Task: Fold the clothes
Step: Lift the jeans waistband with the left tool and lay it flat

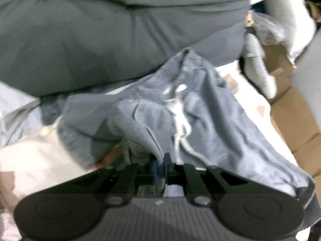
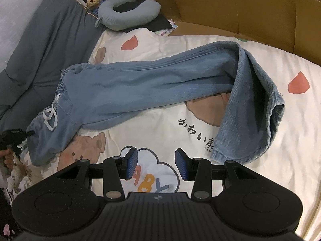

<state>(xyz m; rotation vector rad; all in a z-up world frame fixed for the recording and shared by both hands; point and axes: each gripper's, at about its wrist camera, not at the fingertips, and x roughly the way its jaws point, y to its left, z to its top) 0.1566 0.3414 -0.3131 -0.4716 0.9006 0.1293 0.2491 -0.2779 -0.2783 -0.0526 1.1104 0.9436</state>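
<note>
**Jeans held at the waistband on the bed**

The bed (image 2: 250,64), under a cream cartoon-print sheet, carries a grey quilt (image 2: 46,46) at 10 o'clock and cardboard (image 2: 230,6) at 1 o'clock. Blue jeans (image 2: 130,88) lie across the middle, one leg doubled back toward 4 o'clock, the white drawstring (image 2: 50,116) at 9 o'clock. A grey neck pillow (image 2: 130,12) sits at 12 o'clock. The left gripper (image 1: 159,165) has its jaws clenched on the waistband fabric. The right gripper (image 2: 156,165) hovers above the sheet, jaws released, empty.
</note>
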